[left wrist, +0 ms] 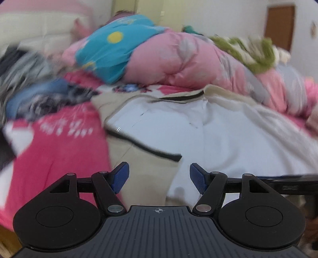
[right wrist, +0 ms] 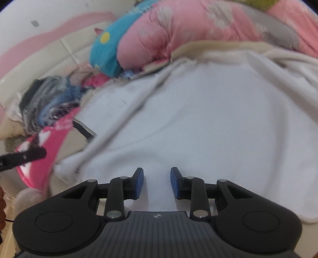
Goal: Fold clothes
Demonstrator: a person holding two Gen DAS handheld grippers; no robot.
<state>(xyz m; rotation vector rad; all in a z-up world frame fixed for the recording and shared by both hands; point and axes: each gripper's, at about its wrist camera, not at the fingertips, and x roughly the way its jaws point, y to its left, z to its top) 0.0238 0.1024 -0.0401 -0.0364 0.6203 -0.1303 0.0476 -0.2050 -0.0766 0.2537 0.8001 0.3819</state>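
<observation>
My right gripper, jaws parted, empty, over white fleece garment spread on the bed; pink quilt beyond, clothes pile at left edge.

White walls, brown wooden door far right, cream padded headboard behind the pink-sheeted bed.

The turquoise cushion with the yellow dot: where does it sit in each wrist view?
Left wrist: turquoise cushion upper centre-left, on the pink quilt.
Right wrist: cushion upper left, beside the same quilt.
Shared landmark: the white fleece garment spread below it.
</observation>
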